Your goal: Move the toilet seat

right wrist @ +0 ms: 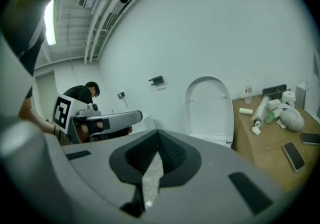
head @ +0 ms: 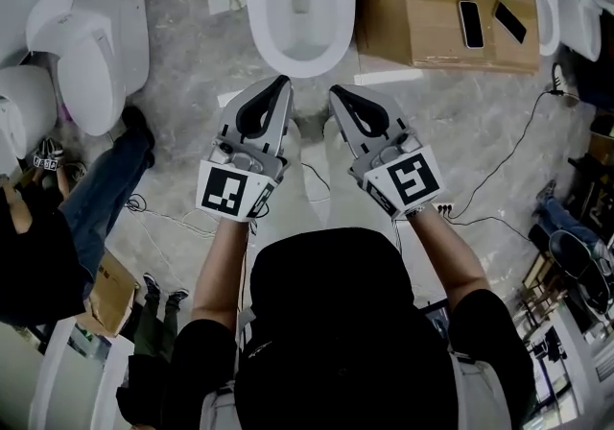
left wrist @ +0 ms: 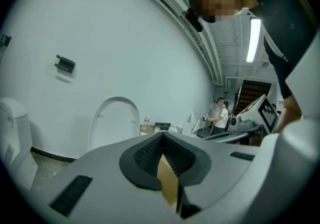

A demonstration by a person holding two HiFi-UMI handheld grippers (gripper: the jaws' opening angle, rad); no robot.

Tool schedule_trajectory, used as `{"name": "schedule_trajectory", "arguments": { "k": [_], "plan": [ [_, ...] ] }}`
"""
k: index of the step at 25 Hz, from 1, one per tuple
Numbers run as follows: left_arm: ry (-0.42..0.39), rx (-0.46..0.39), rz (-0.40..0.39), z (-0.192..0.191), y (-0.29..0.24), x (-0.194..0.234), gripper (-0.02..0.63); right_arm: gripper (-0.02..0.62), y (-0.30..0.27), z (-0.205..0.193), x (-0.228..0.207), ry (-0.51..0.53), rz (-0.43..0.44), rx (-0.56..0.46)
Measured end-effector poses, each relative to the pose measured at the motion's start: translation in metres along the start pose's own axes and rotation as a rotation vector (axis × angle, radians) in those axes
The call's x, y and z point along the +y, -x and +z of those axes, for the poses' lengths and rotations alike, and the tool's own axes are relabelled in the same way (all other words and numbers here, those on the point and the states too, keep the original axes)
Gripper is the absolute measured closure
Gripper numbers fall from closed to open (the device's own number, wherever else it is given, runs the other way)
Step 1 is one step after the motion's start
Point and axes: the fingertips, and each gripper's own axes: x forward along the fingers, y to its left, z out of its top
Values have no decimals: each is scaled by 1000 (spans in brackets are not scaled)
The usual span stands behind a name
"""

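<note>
**Both hand-held grippers shut and empty before an open toilet**

A person stands on a grey marbled floor [head: 182,73], holding the left hand-held gripper [head: 282,83] and the right hand-held gripper [head: 335,90] side by side, both aimed at a white toilet [head: 293,6] at the floor's far edge. The left gripper view shows that gripper's dark ribbed pads [left wrist: 150,155] pressed together with nothing between them. The right gripper view shows the same of its own pads [right wrist: 172,155], which are also closed and empty. Each gripper carries a cube with square markers at its rear.

The toilet seat [right wrist: 209,108] stands raised upright at the back of the bowl, against the pale wall. Both gripper views show it as a white arch (in the left gripper view it sits left of centre [left wrist: 114,123]). Neither gripper touches it, and bare floor lies between the jaw tips and the bowl's front rim.

Just right of the toilet, also at the far edge, sits a cardboard box [head: 427,35] with two phones [head: 471,23] and some bottles on top. Another white toilet [head: 91,49] stands at the floor's left edge. Thin cables [head: 499,159] trail across the floor on the right.
</note>
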Motion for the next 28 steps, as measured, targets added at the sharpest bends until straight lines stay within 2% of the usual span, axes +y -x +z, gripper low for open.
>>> {"name": "schedule_trajectory", "arguments": {
  "k": [6,15,22,28],
  "plan": [
    [10,17,-38,-36,-21,8,597,581,-16,-29,-23,-6,-28,22],
    [-8,51,-33,-80,-42,40,597,581,-46,-78,-46,6,-35,68],
    [-5,118,-46,-137,-51,65,597,581,-75,-126,-60,15,-28,119],
    [-3,119,-60,-174,-59,76,597,581,-90,-164,-69,11,-31,144]
  ]
}}
